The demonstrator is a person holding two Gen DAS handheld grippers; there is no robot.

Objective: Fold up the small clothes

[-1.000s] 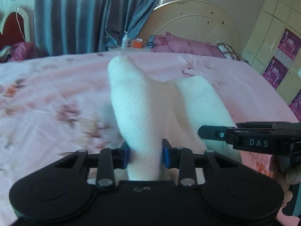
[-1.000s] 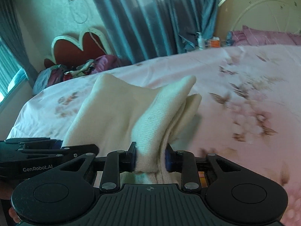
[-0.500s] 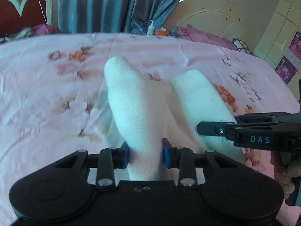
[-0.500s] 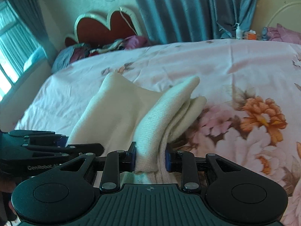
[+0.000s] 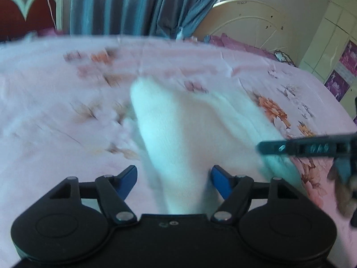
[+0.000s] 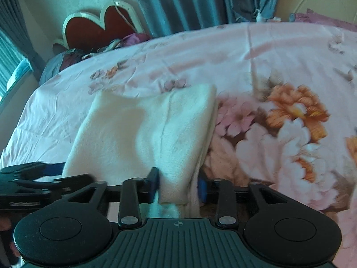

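A small white knit garment (image 5: pixel 191 134) lies folded over on the pink floral bedsheet (image 5: pixel 55 102). My left gripper (image 5: pixel 174 178) is open, its blue pads (image 5: pixel 128 176) apart on either side of the cloth's near corner. In the right wrist view the garment (image 6: pixel 138 129) lies flat, and my right gripper (image 6: pixel 178 185) is still shut on its near right corner. The right gripper also shows at the right edge of the left wrist view (image 5: pixel 308 148); the left gripper shows at the left edge of the right wrist view (image 6: pixel 33 178).
A cream headboard (image 5: pixel 250 22) and purple pillows (image 5: pixel 234 44) stand at the far end of the bed. Blue curtains (image 6: pixel 200 2) hang behind. A red heart-shaped chair back (image 6: pixel 100 24) with piled clothes (image 6: pixel 96 51) sits beyond the bed's left side.
Both grippers have lowered the garment onto the bed, so it now lies flat. My left gripper has opened and let go of its corner. The right gripper still pinches its corner.
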